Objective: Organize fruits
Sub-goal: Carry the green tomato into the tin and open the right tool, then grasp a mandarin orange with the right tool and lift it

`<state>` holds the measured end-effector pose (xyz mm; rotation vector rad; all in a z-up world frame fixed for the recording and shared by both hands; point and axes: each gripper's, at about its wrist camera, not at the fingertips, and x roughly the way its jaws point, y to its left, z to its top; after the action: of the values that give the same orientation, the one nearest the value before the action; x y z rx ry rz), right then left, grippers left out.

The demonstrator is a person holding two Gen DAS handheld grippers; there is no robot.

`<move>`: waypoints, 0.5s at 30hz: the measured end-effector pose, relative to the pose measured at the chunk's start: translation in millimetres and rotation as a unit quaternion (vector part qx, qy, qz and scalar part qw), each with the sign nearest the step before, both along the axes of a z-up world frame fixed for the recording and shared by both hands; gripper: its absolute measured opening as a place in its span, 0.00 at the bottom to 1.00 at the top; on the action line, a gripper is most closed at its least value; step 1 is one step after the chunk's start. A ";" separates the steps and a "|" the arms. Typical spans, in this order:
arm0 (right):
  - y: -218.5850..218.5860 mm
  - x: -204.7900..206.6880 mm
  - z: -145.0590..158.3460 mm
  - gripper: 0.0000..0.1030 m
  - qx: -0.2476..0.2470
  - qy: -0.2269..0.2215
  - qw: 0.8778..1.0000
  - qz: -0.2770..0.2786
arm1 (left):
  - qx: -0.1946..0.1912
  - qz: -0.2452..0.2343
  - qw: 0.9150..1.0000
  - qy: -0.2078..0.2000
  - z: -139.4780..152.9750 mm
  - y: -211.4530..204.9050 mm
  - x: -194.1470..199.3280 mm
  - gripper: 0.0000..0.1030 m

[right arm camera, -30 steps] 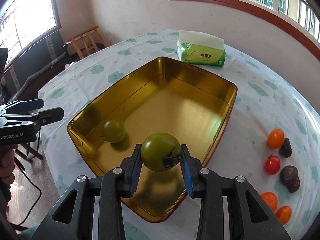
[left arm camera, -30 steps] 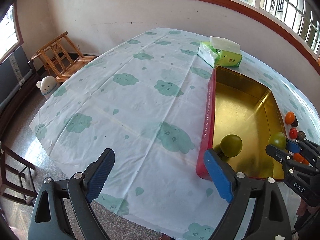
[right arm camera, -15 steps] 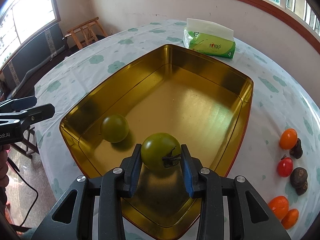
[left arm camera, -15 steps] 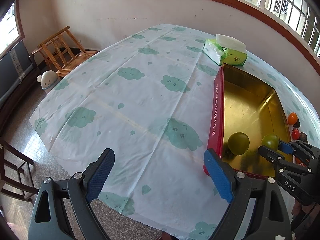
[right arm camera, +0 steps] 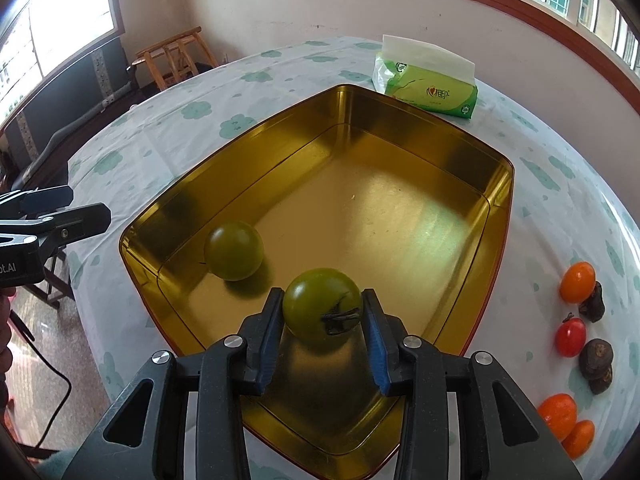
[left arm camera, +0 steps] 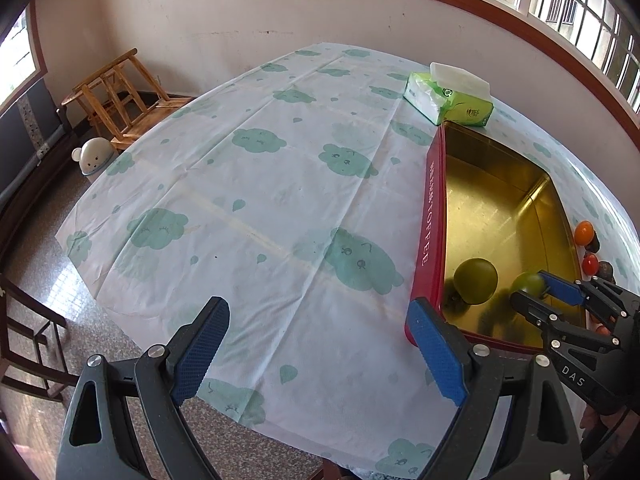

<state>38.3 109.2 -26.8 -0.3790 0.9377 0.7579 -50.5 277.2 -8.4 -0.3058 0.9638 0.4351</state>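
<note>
My right gripper (right arm camera: 323, 312) is shut on a green tomato (right arm camera: 320, 300) and holds it low inside the gold tin tray (right arm camera: 460, 148), near its front part. A second green tomato (right arm camera: 233, 250) lies on the tray floor to the left. In the left wrist view the tray (left arm camera: 434, 220) with its red outer wall is at the right, with the loose tomato (left arm camera: 476, 282) and the held one (left arm camera: 528, 284) in it. My left gripper (left arm camera: 316, 344) is open and empty over the tablecloth, left of the tray.
A green tissue pack (right arm camera: 428, 84) stands behind the tray. Orange and red small tomatoes (right arm camera: 570, 336) and dark brown lumps (right arm camera: 596, 356) lie on the cloth right of the tray. Wooden chairs (left arm camera: 116, 100) and a white bin (left arm camera: 94, 156) stand past the table's far left edge.
My right gripper has moved forward and down into the tray with the green tomato. My left gripper has drawn back a little, still open.
</note>
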 end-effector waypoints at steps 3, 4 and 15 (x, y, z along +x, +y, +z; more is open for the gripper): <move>-2.9 -0.6 3.9 0.47 0.010 -0.001 1.000 -0.001 | 0.001 -0.004 1.000 -0.002 1.7 -2.6 -0.4 0.86; -4.7 -0.8 6.3 0.47 0.015 -0.002 1.000 -0.003 | 0.001 -0.004 1.000 -0.003 2.6 -3.8 -0.3 0.86; -81.2 -5.3 49.7 0.47 0.087 -0.040 0.993 -0.065 | 0.002 -0.058 0.998 -0.026 16.2 -43.9 10.8 0.86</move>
<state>33.0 28.0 22.9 -0.1932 0.8057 0.6935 -39.7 233.2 7.8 -0.2550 0.9242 0.3216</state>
